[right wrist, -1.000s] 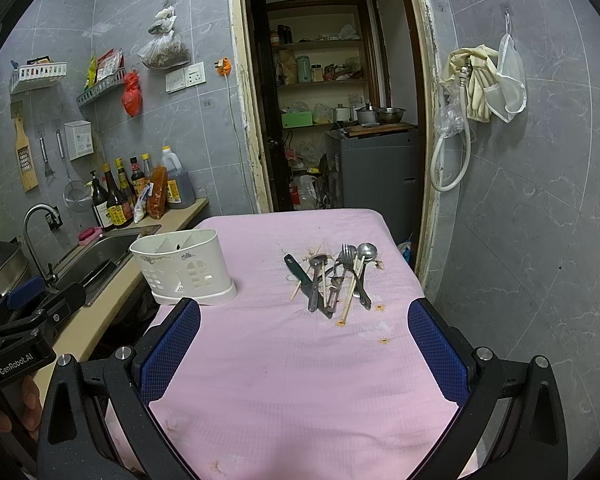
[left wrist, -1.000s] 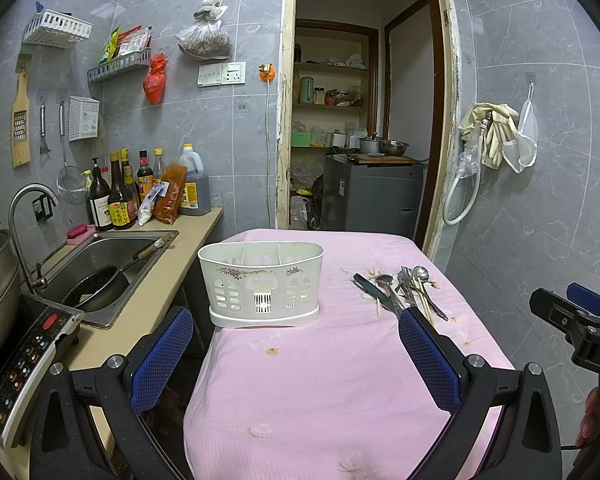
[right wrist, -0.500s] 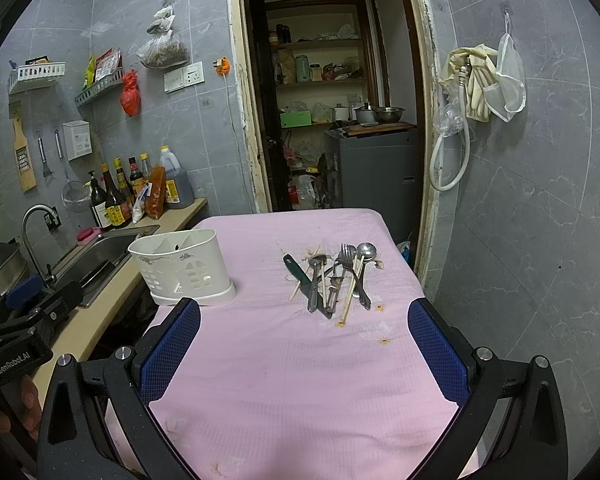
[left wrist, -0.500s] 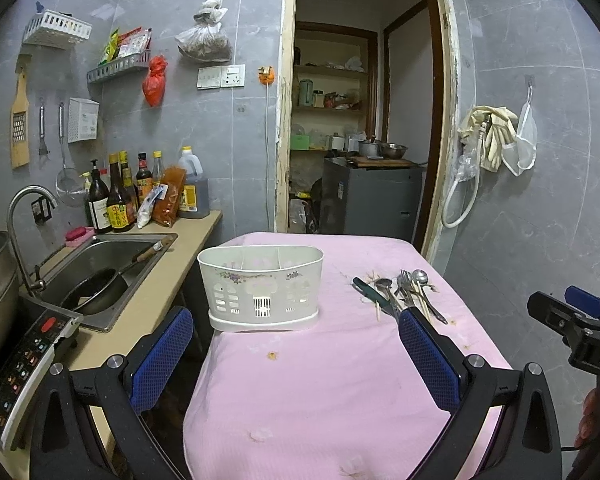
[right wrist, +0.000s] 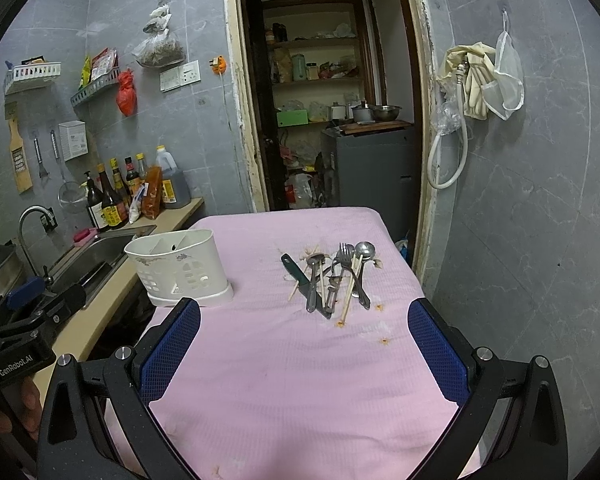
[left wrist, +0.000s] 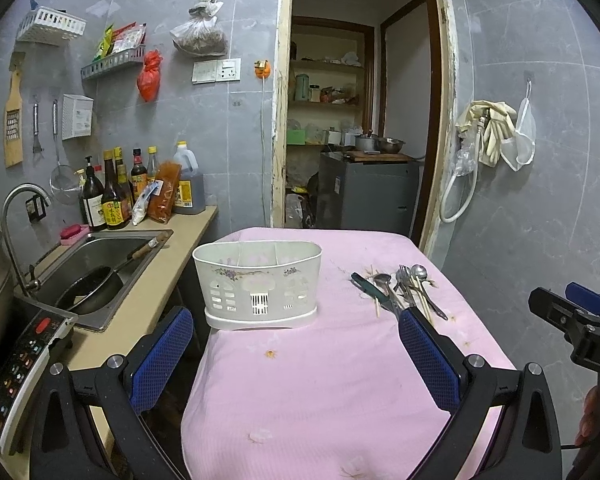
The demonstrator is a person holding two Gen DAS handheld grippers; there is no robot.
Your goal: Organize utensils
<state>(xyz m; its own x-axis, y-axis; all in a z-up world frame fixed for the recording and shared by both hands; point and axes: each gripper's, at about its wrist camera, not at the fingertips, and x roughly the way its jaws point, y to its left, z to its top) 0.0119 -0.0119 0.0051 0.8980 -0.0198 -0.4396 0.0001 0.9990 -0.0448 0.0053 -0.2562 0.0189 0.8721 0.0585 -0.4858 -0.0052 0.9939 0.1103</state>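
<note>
Little had changed since a second before: both tongs, left (left wrist: 292, 356) and right (right wrist: 304, 348), stayed spread empty, utensils (right wrist: 332, 276) piled right of the caddy (right wrist: 180, 272), sorting unstarted.

A home kitchen was shown: a steel sink (left wrist: 100, 256) with faucet (left wrist: 16, 216), sauce bottles (left wrist: 112, 196) lined against grey tiled walls, a hung grater (left wrist: 13, 120), and pantry shelves (left wrist: 324, 100) seen beyond the doorway.
</note>
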